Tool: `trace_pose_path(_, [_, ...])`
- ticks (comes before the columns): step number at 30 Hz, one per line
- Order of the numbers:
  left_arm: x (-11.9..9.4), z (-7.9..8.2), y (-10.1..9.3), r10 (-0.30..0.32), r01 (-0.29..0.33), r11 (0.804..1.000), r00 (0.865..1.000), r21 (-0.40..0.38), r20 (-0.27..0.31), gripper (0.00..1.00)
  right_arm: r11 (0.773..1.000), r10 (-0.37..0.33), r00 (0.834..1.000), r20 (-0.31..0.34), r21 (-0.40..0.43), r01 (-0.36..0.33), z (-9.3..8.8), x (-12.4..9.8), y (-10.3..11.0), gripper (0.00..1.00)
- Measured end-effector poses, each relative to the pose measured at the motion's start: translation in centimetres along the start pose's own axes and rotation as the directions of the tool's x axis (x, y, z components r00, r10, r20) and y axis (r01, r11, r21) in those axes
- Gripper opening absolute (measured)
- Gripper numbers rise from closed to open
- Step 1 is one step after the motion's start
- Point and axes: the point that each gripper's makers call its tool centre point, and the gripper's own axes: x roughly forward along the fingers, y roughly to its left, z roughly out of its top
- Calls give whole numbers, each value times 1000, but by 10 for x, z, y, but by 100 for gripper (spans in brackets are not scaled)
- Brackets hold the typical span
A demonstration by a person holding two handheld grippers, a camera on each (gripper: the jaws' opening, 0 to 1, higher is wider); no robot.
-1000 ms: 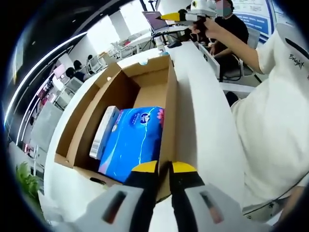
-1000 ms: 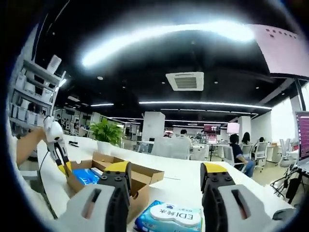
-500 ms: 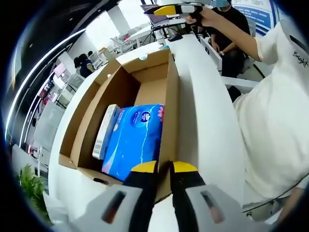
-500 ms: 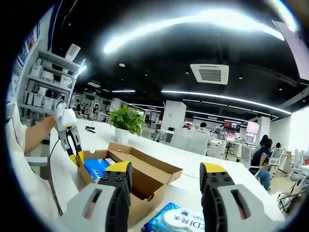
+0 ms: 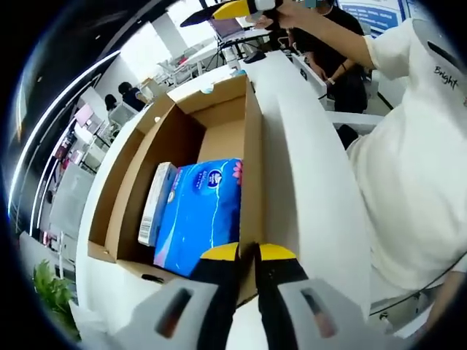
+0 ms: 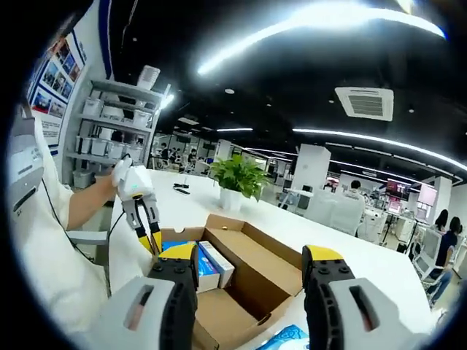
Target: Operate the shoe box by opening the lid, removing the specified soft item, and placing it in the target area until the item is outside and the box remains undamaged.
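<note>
Shoe box (image 5: 219, 138): open brown cardboard box on the white counter (image 5: 306, 182), flaps folded outward; in the right gripper view it (image 6: 248, 270) lies below and between the jaws.
Blue pack (image 5: 201, 211): soft plastic-wrapped pack lying flat inside the box, against the wall nearest the person; a corner of it (image 6: 182, 251) shows in the right gripper view.
Small carton (image 5: 157, 204): white, lying just beside the blue pack, on its far side.
Left claw (image 5: 248, 254): yellow-tipped jaws pressed together on the box's near wall, pinching the cardboard edge beside the blue pack; in the right gripper view it (image 6: 153, 244) points down at that same edge.
Right claw (image 6: 250, 262): jaws spread wide, holding nothing, raised above the box.
Second pack (image 6: 288, 337): blue corner on the counter, at the lower edge between the jaws.
Person (image 5: 412, 160): white shirt, just beside the counter.
Plant (image 6: 237, 179): potted, on the counter beyond the box.
</note>
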Motion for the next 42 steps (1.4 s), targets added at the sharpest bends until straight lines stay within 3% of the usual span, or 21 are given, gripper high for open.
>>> trace_pose_path(2, [0, 0, 0, -3, 3, 1000, 1000, -1, -1, 7, 1000, 21, 1000, -6, -9, -21, 1, 0, 1, 57])
trace_pose_path(4, [0, 0, 0, -7, 7, 1000, 1000, -2, 1, 7, 996, 94, 995, 25, -8, -94, 8, 0, 11, 58])
trace_pose_path(6, [0, 0, 0, -14, 14, 1000, 1000, -14, -3, 7, 993, 117, 993, -1, 23, -117, 7, 3, 13, 59])
trace_pose_path(9, [0, 0, 0, -21, 21, 999, 1000, -26, -8, 6, 988, 134, 987, -83, -63, -139, 2, 10, 14, 58])
trace_pose_path(11, [0, 0, -1, -23, 22, 999, 1000, -29, -9, 6, 983, 158, 982, -105, -83, -167, 2, 16, 18, 58])
trace_pose_path(16, [0, 1, -1, -28, 28, 999, 1000, -24, -8, 6, 966, 209, 970, -125, -125, -225, 11, 33, 28, 53])
trace_pose_path(21, [0, 1, -1, -50, 50, 998, 999, -25, -8, 5, 953, 270, 955, -124, -105, -283, 16, 49, 37, 52])
trace_pose_path(26, [0, 1, -1, -105, 104, 993, 994, -54, -14, 4, 936, 293, 933, -208, -136, -324, 8, 59, 38, 52])
trace_pose_path(29, [0, 1, -3, -125, 125, 992, 992, -29, 6, 3, 926, 306, 923, -231, -154, -346, 6, 63, 40, 52])
trace_pose_path(32, [1, -1, -4, -149, 146, 978, 989, -149, -9, 2, 918, 313, 914, -257, -165, -361, 3, 71, 41, 51])
trace_pose_path(34, [1, 1, -2, -137, 137, 990, 991, -32, 0, 2, 907, 326, 903, -281, -176, -382, -1, 74, 44, 49])
trace_pose_path(36, [1, 0, -3, -140, 139, 987, 990, -79, -3, 2, 896, 334, 886, -322, -185, -404, -8, 78, 45, 41])
trace_pose_path(39, [1, 0, -3, -134, 134, 988, 991, -81, 4, 2, 893, 373, 873, -314, -133, -430, -16, 89, 54, 45])
trace_pose_path(42, [1, 1, -4, -126, 127, 989, 992, -75, 13, 2, 881, 385, 856, -346, -138, -452, -23, 96, 59, 46])
